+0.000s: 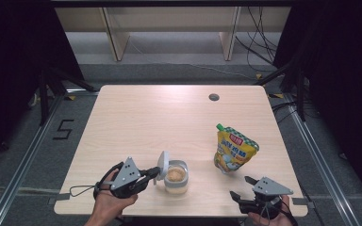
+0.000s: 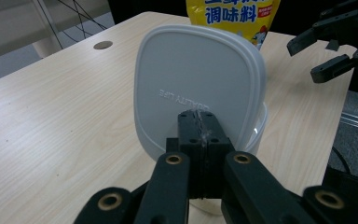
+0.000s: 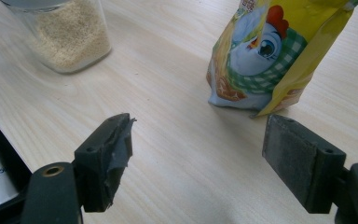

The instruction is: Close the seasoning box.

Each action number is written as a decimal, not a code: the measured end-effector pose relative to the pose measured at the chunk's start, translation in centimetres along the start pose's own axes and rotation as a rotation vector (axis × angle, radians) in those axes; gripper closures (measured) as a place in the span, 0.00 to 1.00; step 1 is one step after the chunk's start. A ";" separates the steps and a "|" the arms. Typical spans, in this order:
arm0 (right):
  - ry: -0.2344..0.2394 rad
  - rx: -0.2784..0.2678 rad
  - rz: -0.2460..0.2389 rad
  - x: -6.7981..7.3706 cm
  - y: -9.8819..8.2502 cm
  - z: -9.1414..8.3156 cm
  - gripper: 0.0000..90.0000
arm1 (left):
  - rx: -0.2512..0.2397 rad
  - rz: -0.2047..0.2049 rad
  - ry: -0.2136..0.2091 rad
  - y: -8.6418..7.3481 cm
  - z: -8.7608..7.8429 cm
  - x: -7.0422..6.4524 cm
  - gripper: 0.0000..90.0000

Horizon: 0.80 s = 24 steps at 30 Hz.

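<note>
- the left hand-held gripper point(image 1: 154, 175) sits at the near left of the pale wooden worktop point(image 1: 146, 122), its jaws clamped tight on the rim of a white rounded-square plastic lid point(image 1: 163, 165).
- the high view shows the lid standing nearly upright on its edge, just left of the small clear plastic container of beige granules point(image 1: 176, 176), whose mouth is uncovered.
- the left gripper view adds what the high view cannot: the lid's point(image 2: 198, 93) flat face carries raised lettering, and the two black jaws meet with no gap at its lower edge, the container's rim peeking out just behind it.
- that same view also shows the yellow seasoning pouch point(image 2: 233, 16) beyond the lid, and the other gripper at the upper right with its jaws parted.
- the right hand-held gripper point(image 1: 245, 187) rests at the near right edge of the worktop, jaws spread wide and holding nothing.
- the right gripper view point(image 3: 198, 163) shows bare wood between its pads, the pouch's point(image 3: 270, 56) cartoon chicken print ahead to the right, and the granules inside the container point(image 3: 70, 35) at the upper left.
- in the high view the pouch point(image 1: 233, 149) stands upright with a green cap, well right of the container and just ahead of the right hand-held gripper.
</note>
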State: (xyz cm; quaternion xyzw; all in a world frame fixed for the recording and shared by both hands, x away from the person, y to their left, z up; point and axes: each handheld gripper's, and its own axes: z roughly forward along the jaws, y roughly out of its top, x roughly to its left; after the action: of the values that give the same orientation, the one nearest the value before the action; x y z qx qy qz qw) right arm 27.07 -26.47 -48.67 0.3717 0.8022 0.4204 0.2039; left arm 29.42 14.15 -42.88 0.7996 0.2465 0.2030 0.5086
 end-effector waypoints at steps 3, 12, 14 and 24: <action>-0.002 0.001 0.004 0.0 0.0 0.0 0.28 | -0.009 0.010 -0.010 0.5 0.0 0.1 0.98; -0.003 0.001 -0.004 0.0 0.0 0.0 0.28 | -0.032 -0.042 -0.017 0.2 -1.2 0.7 0.88; -0.003 0.000 -0.004 0.0 0.0 0.0 0.28 | -0.027 -0.049 -0.024 0.0 -1.2 0.7 0.86; 0.007 -0.003 0.005 -0.1 0.0 0.1 0.28 | 0.000 -0.133 -0.022 -1.0 -2.1 1.3 0.47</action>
State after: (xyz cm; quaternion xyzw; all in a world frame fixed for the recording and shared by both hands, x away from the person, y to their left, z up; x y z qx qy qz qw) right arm 27.14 -26.51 -48.74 0.3719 0.8014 0.4232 0.2009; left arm 29.04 16.75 -42.90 0.7837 0.2932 0.1600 0.5237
